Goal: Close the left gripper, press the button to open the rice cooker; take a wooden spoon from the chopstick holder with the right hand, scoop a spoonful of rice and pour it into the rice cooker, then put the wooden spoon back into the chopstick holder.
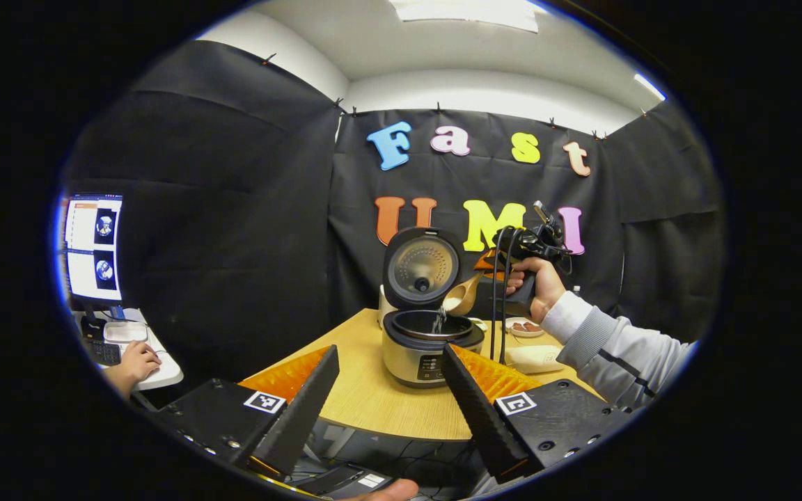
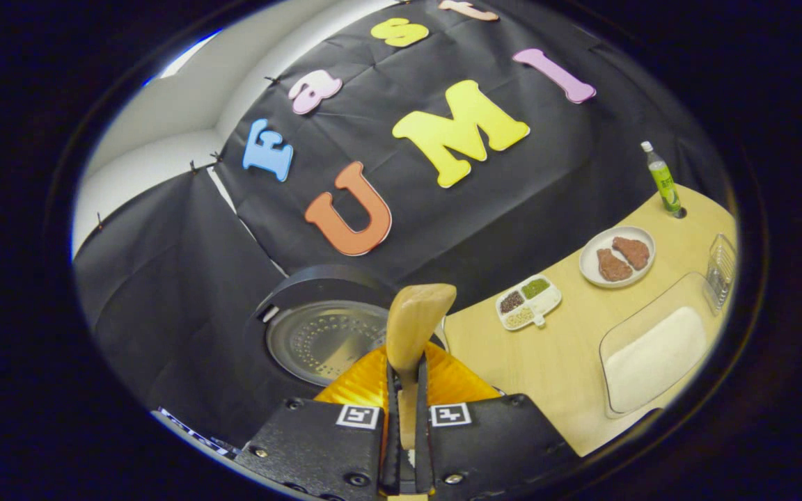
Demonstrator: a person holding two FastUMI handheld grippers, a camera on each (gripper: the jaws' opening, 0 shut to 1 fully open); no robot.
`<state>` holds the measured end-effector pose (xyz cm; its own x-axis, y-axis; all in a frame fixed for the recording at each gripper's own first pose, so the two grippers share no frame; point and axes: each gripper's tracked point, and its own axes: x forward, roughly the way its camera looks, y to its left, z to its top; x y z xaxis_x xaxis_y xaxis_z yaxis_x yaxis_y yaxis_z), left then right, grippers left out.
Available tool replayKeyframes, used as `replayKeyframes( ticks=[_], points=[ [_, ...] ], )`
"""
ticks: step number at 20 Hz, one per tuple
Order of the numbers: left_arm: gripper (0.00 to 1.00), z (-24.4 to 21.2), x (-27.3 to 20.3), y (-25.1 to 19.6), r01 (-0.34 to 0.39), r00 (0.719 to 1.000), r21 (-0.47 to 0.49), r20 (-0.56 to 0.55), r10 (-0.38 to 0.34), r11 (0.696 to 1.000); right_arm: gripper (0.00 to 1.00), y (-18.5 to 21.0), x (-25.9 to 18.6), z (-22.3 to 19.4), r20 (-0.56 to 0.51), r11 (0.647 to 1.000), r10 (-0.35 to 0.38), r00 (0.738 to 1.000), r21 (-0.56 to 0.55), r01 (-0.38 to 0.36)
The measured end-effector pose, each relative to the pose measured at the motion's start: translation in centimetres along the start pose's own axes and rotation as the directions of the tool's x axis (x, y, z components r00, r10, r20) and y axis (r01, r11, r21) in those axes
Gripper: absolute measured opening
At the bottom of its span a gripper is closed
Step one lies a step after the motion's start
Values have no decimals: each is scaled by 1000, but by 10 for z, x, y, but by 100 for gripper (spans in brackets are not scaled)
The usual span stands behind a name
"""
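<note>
The rice cooker stands on the wooden table with its lid up. My left gripper is open in front of it, short of the table edge, holding nothing. A hand holds my right gripper above and to the right of the pot. It is shut on the handle of the wooden spoon, which tilts down as rice streams into the pot. In the right gripper view the spoon rises from between the fingers of the right gripper, above the lid.
A clear tub of white rice, a divided dish of beans, a plate with two brown pieces, a green bottle and a wire holder stand on the table right of the cooker. A person's hand rests at a monitor desk far left.
</note>
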<state>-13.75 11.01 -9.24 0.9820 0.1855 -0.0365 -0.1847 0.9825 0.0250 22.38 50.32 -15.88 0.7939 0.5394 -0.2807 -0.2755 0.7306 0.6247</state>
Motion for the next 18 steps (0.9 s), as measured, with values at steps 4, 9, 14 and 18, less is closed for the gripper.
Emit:
replayKeyframes(
  ticks=[4, 9, 14, 18],
  points=[
    [95, 1, -4, 2, -3, 1000, 20, 6, 3, 1000, 16, 6, 5, -12, -10, 998, -15, 1000, -66, 14],
    [95, 3, -2, 2, 2, 1000, -8, 15, -2, 1000, 13, 10, 10, -26, -38, 985, -13, 999, -170, 7],
    [95, -4, 2, 2, 6, 1000, -13, 3, -6, 1000, 13, 15, 13, -43, -87, 970, -21, 996, -244, 0],
    [95, -2, 6, -4, 23, 1000, -69, 2, -23, 997, 14, 22, 11, -40, -73, 941, -19, 997, -337, -7]
  ],
)
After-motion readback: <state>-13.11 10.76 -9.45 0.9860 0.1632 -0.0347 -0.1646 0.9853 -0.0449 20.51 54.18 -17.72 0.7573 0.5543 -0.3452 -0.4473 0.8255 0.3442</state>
